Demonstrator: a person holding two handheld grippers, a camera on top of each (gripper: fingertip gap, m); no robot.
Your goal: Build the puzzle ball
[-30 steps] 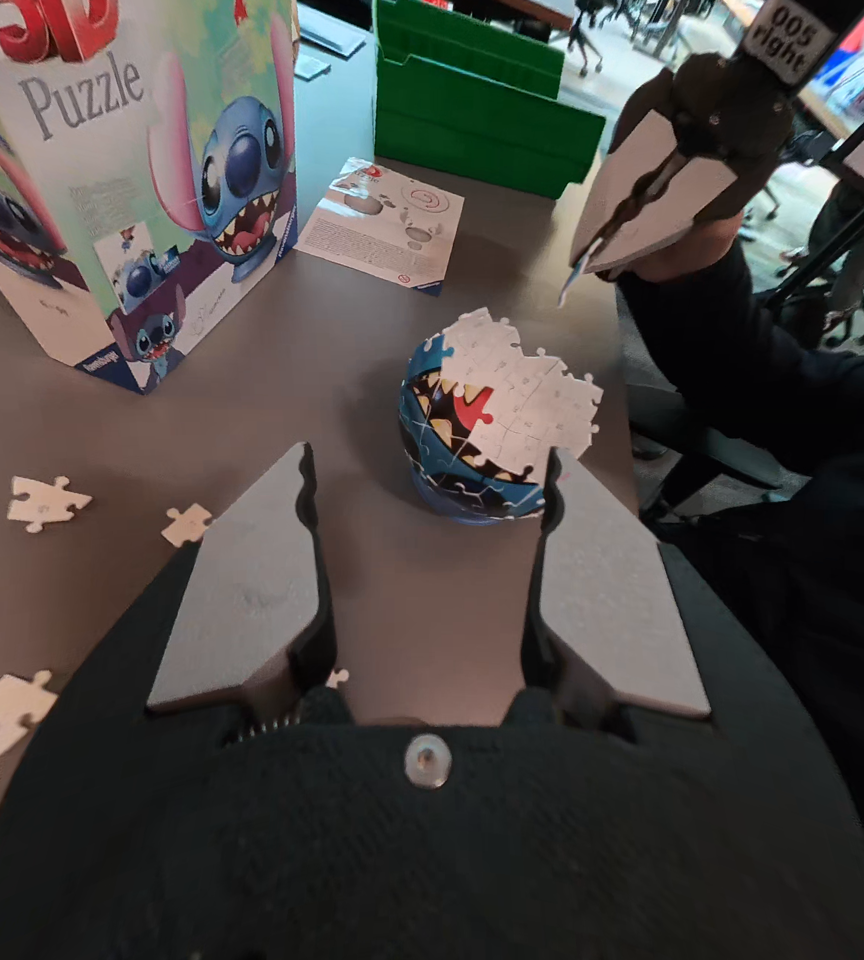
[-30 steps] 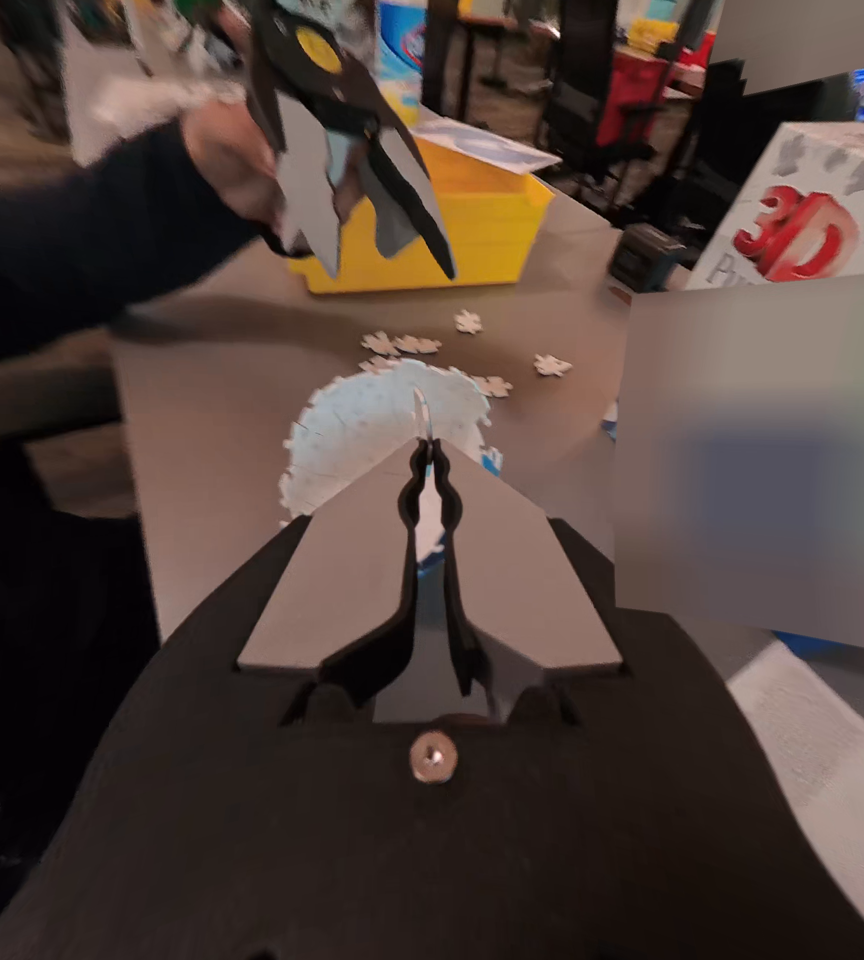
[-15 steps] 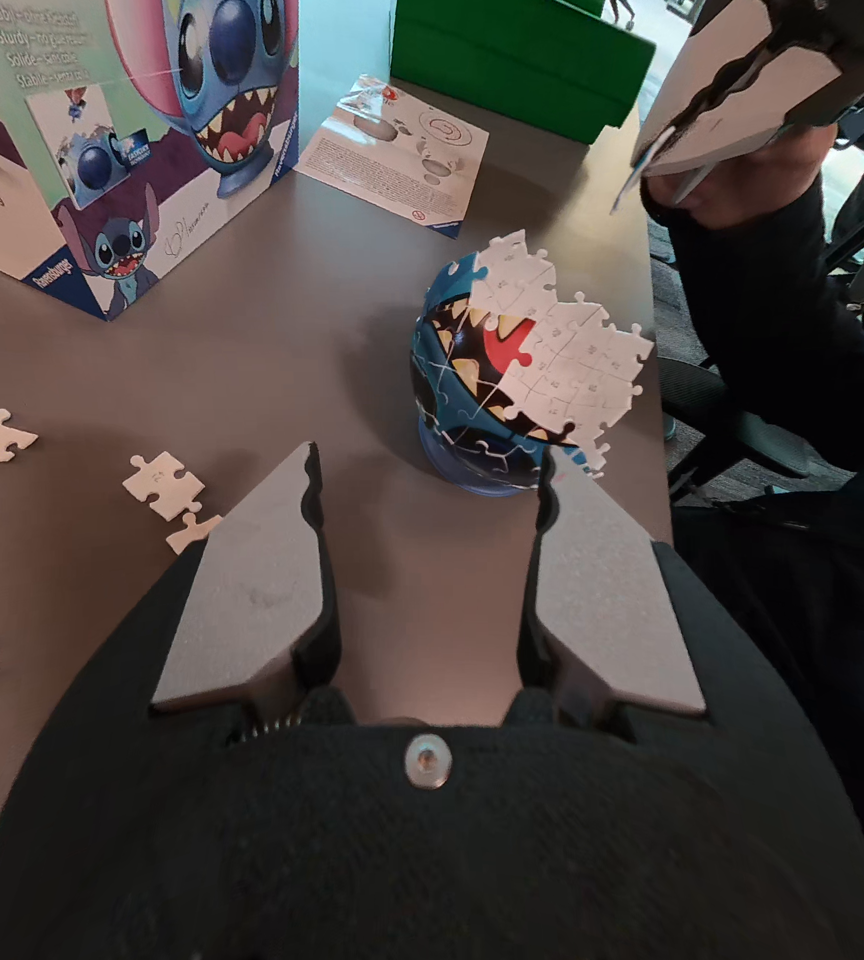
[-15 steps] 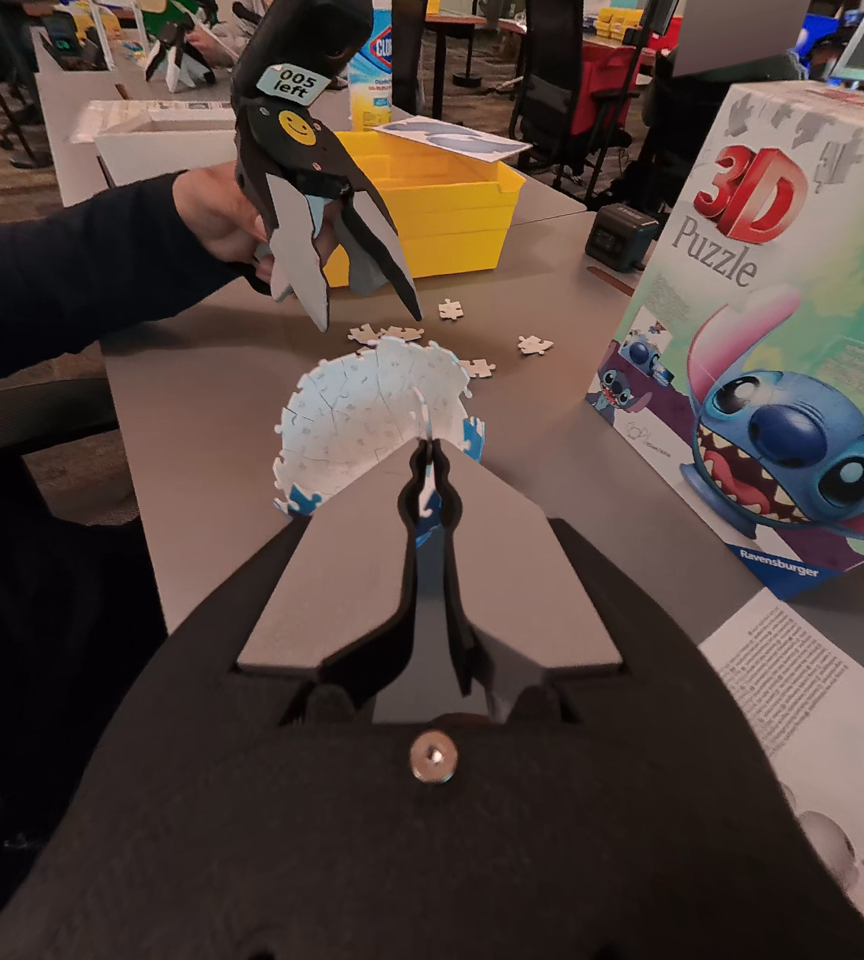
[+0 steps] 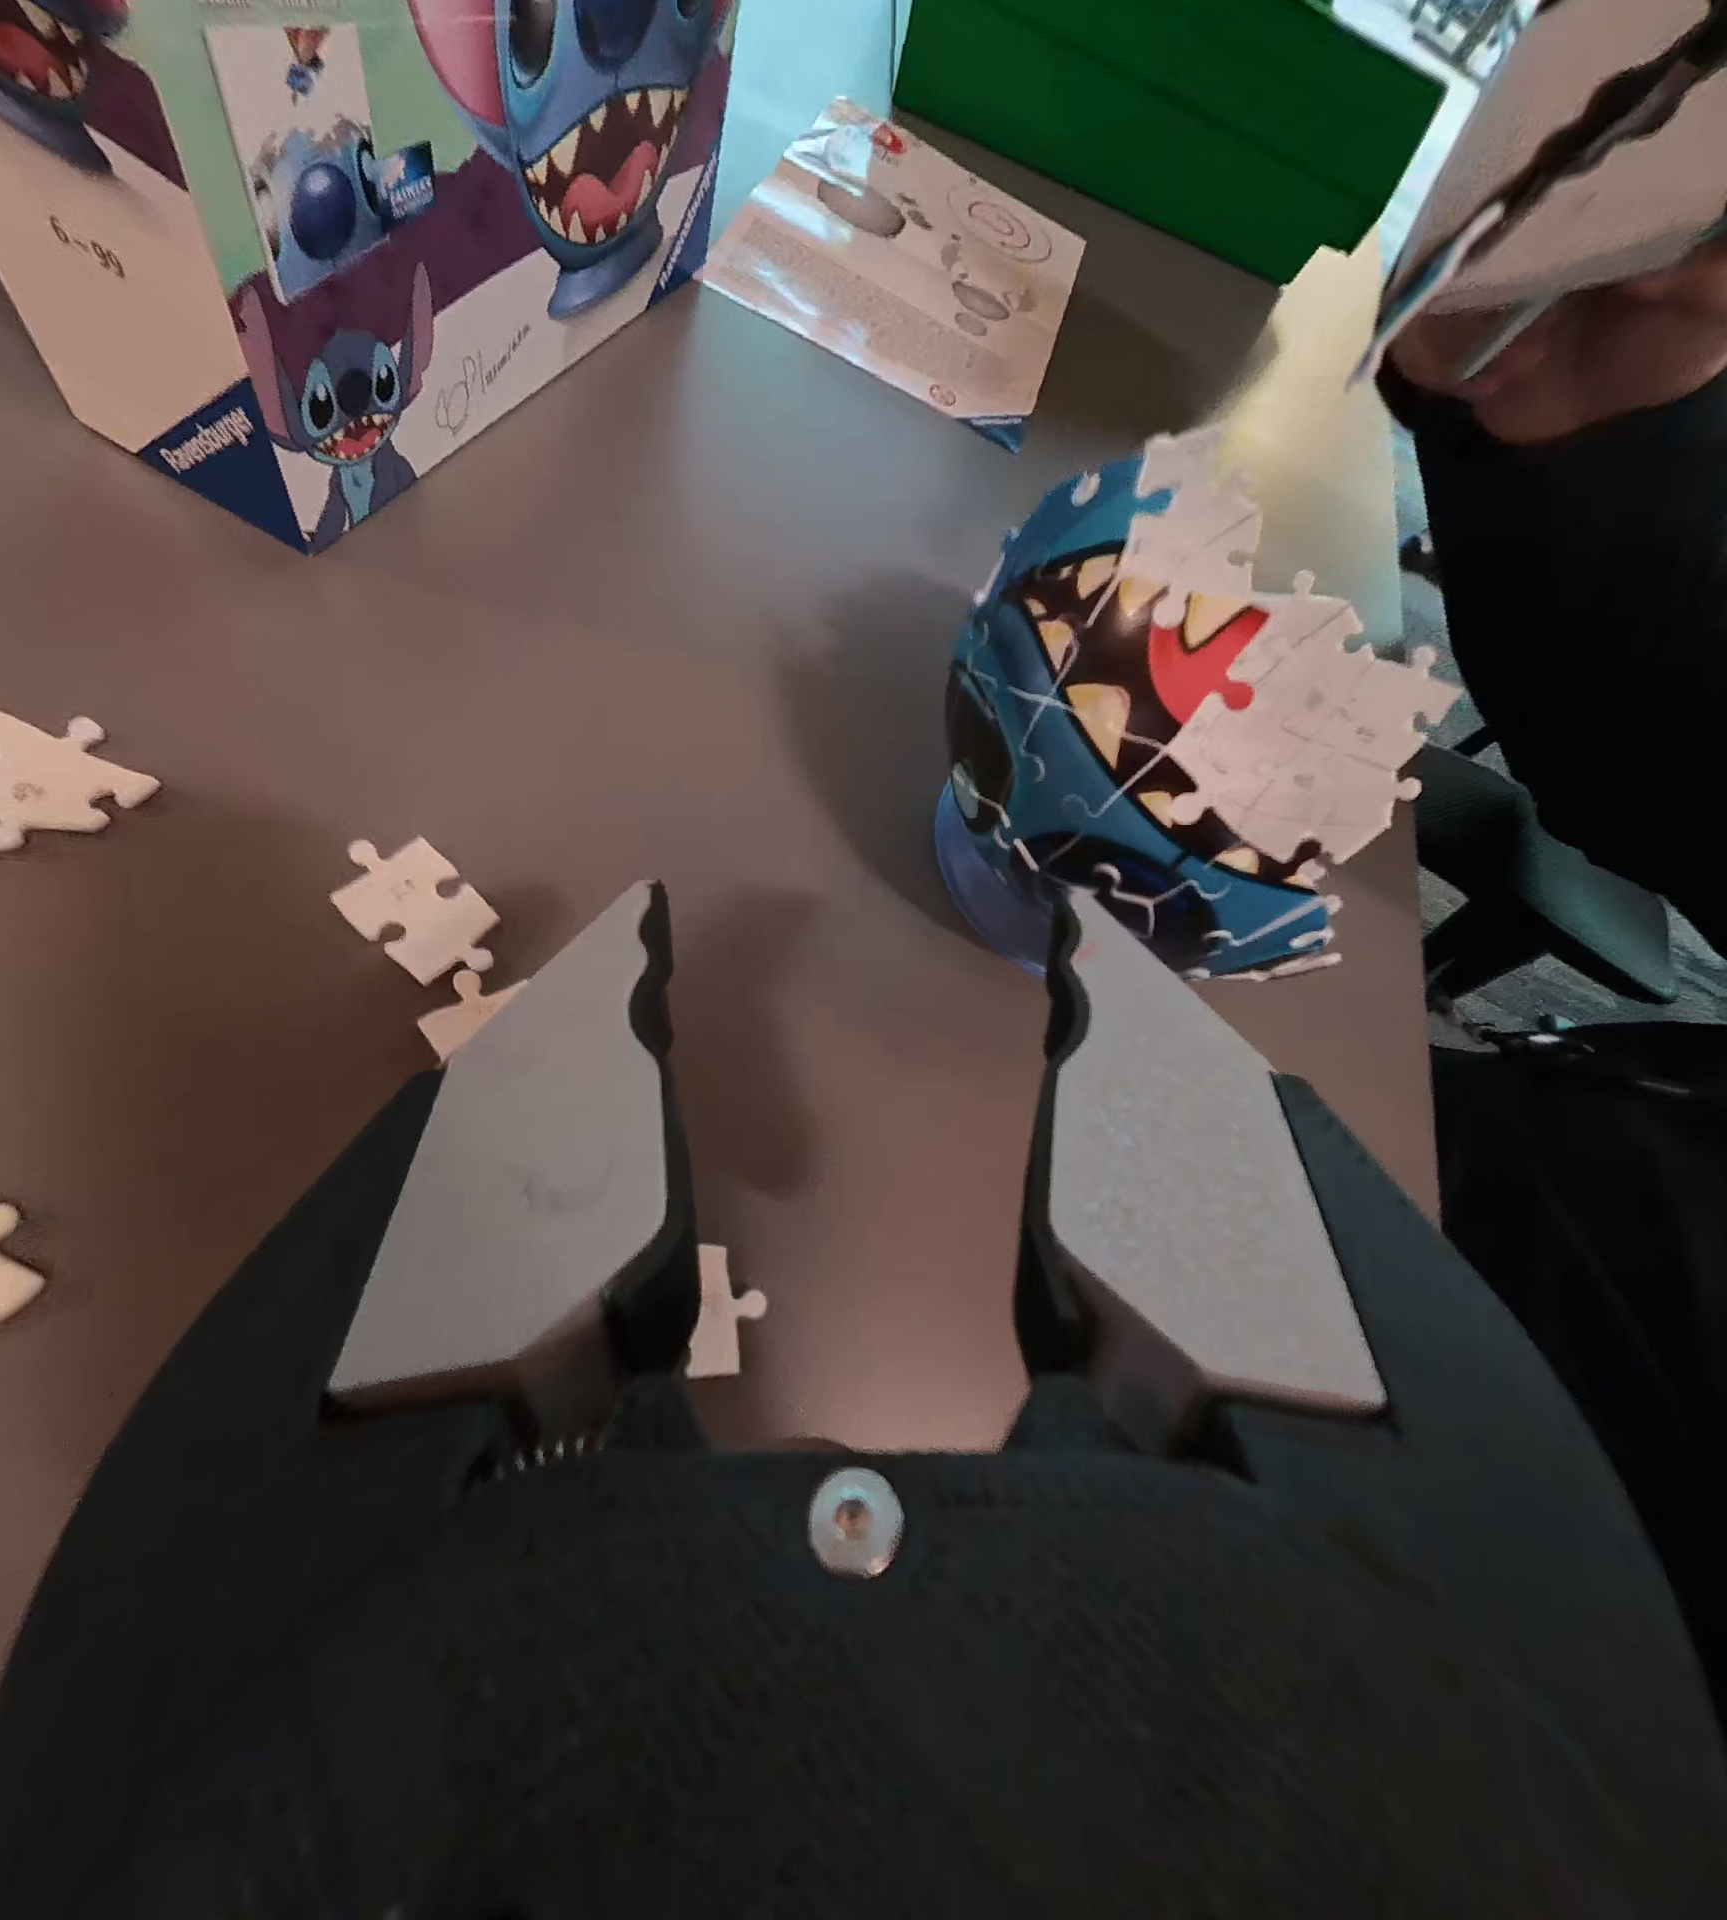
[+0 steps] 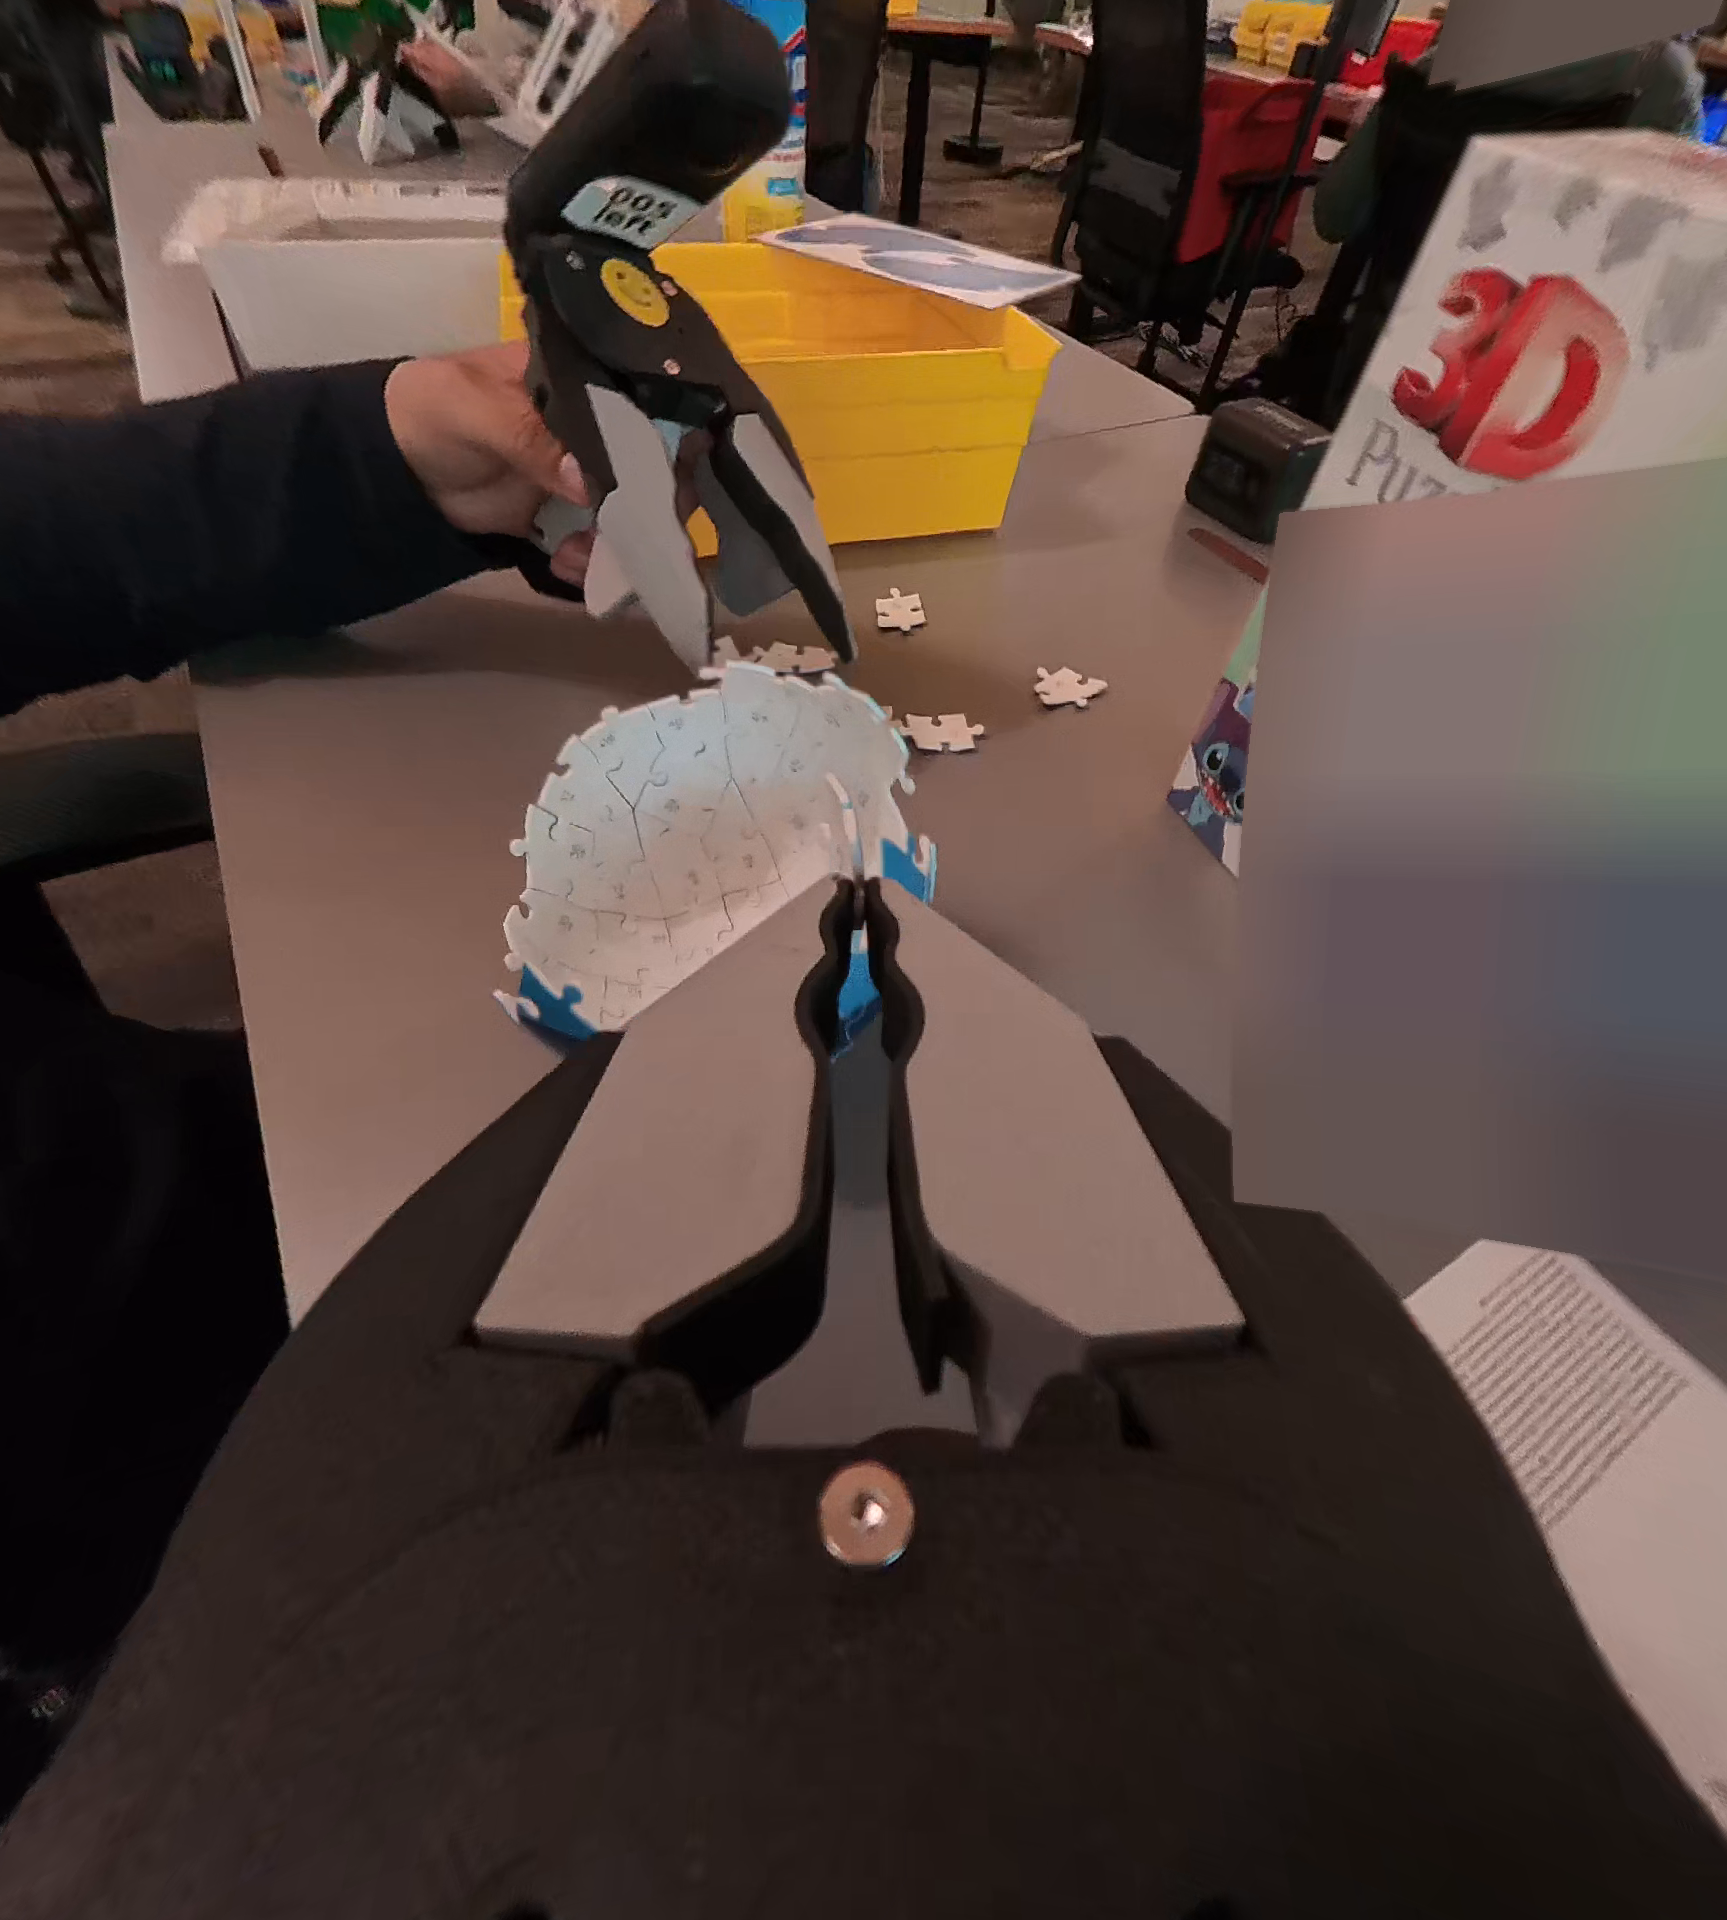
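Note:
The half-built puzzle ball stands on a blue base near the table's right edge, its blue printed shell facing my left gripper and its white inside facing my right gripper. My left gripper is open and empty, low over the table to the ball's left; it also shows in the right wrist view. My right gripper is shut on a thin puzzle piece, held edge-on just above the ball's rim. That piece shows blurred in the left wrist view under my right gripper.
Several loose white pieces lie on the table by my left gripper, and more behind the ball. The puzzle box, a leaflet, a green bin and a yellow bin stand around. The table edge runs close beside the ball. My right fingertips sit around 20 cm from my left ones.
My left gripper has moved down and left, away from the ball and toward the loose pieces. My right gripper has brought its piece closer to the ball's rim.

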